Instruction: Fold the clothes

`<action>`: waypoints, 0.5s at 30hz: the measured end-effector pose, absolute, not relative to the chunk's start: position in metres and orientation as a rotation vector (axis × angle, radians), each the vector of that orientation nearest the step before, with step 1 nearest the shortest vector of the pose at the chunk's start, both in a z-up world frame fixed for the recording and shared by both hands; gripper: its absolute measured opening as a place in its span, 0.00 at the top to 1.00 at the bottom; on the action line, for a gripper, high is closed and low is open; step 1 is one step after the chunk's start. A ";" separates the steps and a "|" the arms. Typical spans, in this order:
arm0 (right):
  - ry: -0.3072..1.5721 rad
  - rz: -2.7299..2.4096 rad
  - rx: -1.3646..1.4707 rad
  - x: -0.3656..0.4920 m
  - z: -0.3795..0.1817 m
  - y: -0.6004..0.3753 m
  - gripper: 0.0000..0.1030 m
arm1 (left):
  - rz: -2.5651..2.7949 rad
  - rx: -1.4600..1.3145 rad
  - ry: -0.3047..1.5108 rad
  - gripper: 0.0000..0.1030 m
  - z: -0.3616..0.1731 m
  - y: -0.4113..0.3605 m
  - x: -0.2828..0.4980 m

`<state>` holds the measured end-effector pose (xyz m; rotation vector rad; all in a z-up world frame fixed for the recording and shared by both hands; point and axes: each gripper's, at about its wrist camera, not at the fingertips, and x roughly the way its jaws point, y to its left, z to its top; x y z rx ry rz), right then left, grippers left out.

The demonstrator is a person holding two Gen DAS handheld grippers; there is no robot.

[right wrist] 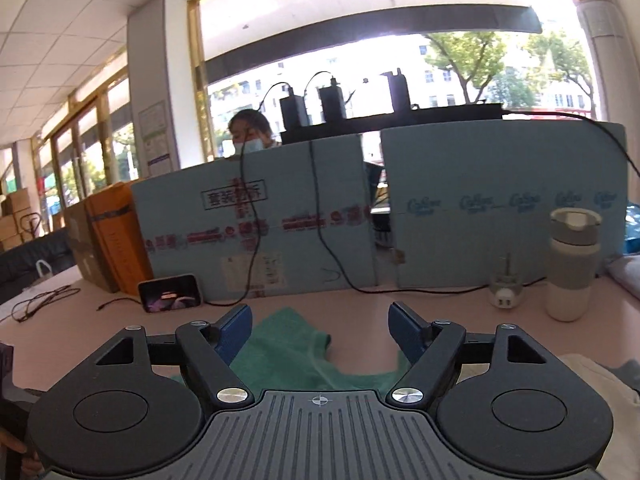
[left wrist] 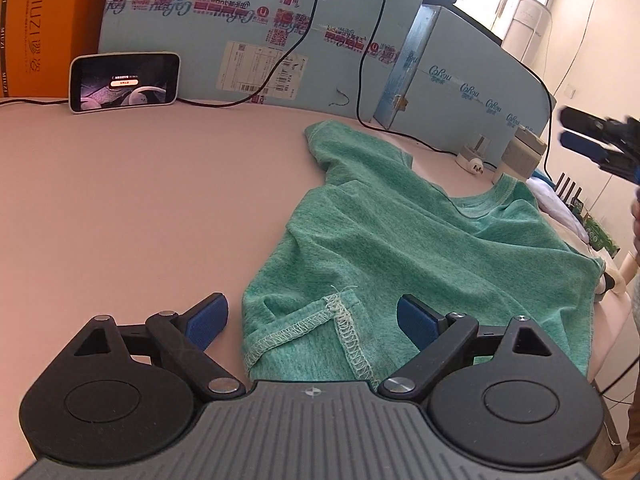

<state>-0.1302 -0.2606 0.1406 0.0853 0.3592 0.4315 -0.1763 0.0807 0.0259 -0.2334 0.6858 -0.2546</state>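
green t-shirt (left wrist: 400, 248) spread on the bench (left wrist: 120, 208); left gripper (left wrist: 312, 320) open-fingered over its hem, right gripper (right wrist: 320, 332) open and empty above it, likely poised to fold.

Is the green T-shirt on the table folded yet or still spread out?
Mostly spread out. The green T-shirt lies open on the table, neckline and one sleeve showing, wrinkled, with only the near hem corner turned over.

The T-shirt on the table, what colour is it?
The T-shirt is heathered green with pale, whitish stitching along its hems; the left wrist view shows it best.
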 end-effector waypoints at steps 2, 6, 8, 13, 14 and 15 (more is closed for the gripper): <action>0.429 0.467 0.050 -0.097 0.140 -0.231 0.23 | -0.256 -0.240 0.679 0.11 0.025 0.081 -0.176; 0.652 0.454 0.008 -0.017 0.111 -0.174 0.23 | -0.273 -0.264 0.666 0.11 0.024 0.085 -0.175; 0.747 0.419 0.029 0.016 0.087 -0.158 0.23 | -0.284 -0.265 0.657 0.11 0.023 0.086 -0.175; 0.823 0.351 0.013 0.062 0.038 -0.126 0.23 | -0.300 -0.232 0.623 0.11 0.019 0.084 -0.173; 0.825 0.347 0.004 0.065 0.032 -0.121 0.23 | -0.300 -0.221 0.615 0.12 0.018 0.082 -0.172; 0.834 0.345 0.000 0.069 0.026 -0.118 0.23 | -0.299 -0.210 0.609 0.12 0.017 0.080 -0.172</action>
